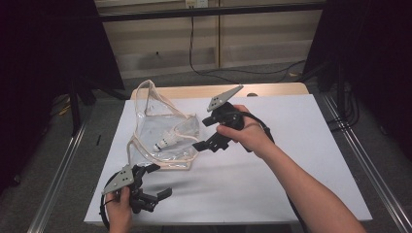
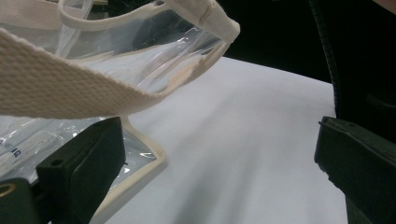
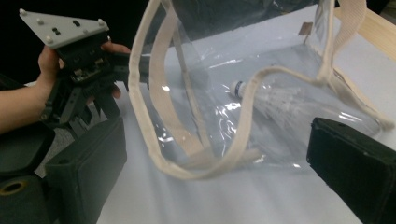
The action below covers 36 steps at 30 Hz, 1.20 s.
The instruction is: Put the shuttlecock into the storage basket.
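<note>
Table: white board on a wooden top, dark curtains either side, pale wall panels behind.
Bag: clear bag with cream webbing trim lies left of centre, its handles arching up.
Shuttlecock: white shuttlecock rests inside the bag, lying on its side.
Left gripper: your left gripper sits at the near edge, jaws spread, just beside the bag's corner.
Right gripper: your right gripper faces the bag's right side, jaws parted, nothing between them.
</note>
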Motion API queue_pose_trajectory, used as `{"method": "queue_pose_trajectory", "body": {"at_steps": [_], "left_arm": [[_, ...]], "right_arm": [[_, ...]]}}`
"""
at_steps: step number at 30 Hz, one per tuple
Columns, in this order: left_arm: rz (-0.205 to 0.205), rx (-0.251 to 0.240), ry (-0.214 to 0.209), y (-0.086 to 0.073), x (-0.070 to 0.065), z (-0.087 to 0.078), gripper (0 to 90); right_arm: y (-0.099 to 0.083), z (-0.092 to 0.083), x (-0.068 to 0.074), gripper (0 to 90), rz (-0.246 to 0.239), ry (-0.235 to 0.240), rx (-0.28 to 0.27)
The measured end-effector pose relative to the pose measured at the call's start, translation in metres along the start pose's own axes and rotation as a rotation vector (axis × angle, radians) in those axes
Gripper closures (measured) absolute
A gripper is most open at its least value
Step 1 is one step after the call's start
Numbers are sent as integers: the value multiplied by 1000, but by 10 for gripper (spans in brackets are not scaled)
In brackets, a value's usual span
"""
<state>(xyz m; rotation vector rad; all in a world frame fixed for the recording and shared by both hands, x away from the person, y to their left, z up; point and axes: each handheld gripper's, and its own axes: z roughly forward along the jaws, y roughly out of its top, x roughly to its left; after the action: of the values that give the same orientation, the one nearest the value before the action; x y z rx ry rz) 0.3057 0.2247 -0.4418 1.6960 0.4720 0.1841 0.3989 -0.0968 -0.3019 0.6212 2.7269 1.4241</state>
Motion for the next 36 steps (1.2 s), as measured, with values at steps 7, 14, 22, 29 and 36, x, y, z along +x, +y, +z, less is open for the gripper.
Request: {"method": "queue_pose_trajectory", "body": {"at_steps": [7,14,22,29,36], "left_arm": [[3,2,-1,0,0,1,21],[2,2,1,0,0,0,21],[3,4,2,0,0,0,20],[-1,1,4,0,0,0,21],[4,6,2,0,0,0,21]], "right_arm": [[-15,-9,-6,44,24,-6,-14],[-26,-18,-11,44,40,-16,-31],[-39,-22,-13,44,49,-18,-29],[-53,-27,-16,44,64,-23,-26],[-65,-33,-19,44,75,-32,-37]]}}
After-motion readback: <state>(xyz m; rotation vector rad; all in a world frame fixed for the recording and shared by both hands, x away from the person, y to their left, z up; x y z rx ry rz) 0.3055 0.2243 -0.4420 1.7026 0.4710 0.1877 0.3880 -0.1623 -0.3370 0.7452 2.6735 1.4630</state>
